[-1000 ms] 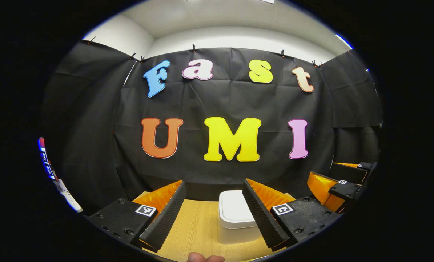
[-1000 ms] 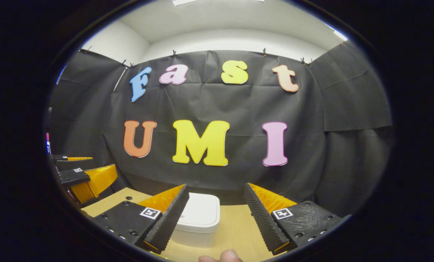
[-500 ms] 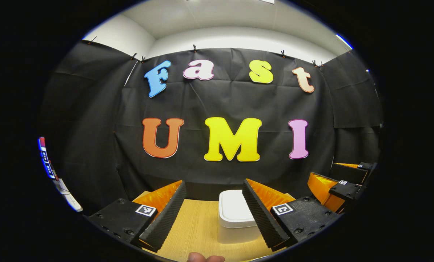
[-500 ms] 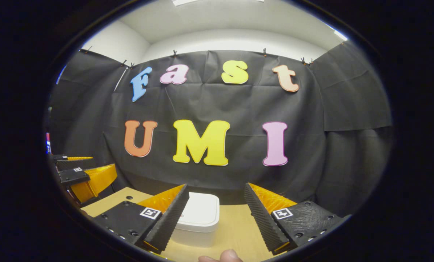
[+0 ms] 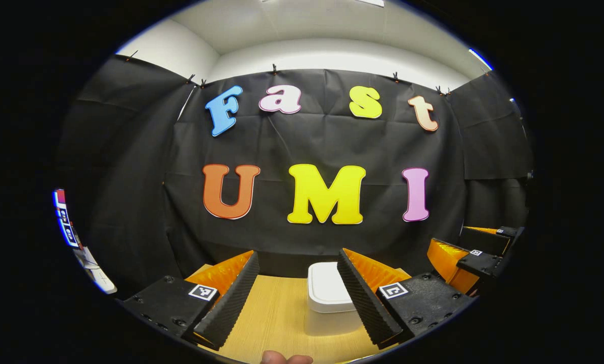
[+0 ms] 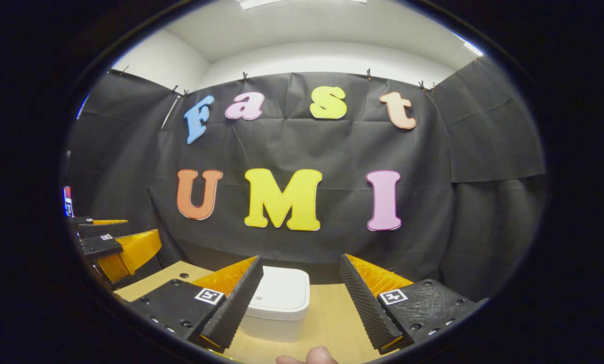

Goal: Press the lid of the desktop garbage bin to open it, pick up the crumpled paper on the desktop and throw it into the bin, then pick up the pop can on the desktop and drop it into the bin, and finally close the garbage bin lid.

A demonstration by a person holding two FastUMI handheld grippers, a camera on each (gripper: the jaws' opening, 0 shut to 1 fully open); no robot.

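A: Well, where is the bin (image 5: 327, 290)?

B: On the wooden bench (image 5: 276, 318), toward its far edge, just before the black cloth wall (image 5: 312, 141). It is white, with rounded corners, and its lid (image 6: 283, 294) lies flat and closed on top.

A: And the left gripper (image 5: 297, 283)?

B: It hangs above the bench with its jaws wide apart and nothing between them. In the left gripper view the bin stands past the fingers, partly hidden behind the right-hand finger (image 5: 365, 298). It touches neither one.

A: The right gripper (image 6: 301, 288)?

B: Much the same. Its jaws stand apart and bare. In the right gripper view the bin sits beyond them, its left side tucked behind the left-hand finger (image 6: 233, 303), with bare bench to its right.

A: Can each one see the other?

B: Yes. In the left gripper view the right gripper shows at the right edge, off to the side of the bin. In the right gripper view the left gripper shows at the left edge, over the near-left corner of the bench.

A: Any hands?

B: A fingertip (image 5: 286, 358) peeks in at the bottom of the left gripper view, and another fingertip (image 6: 312, 356) at the bottom of the right gripper view.
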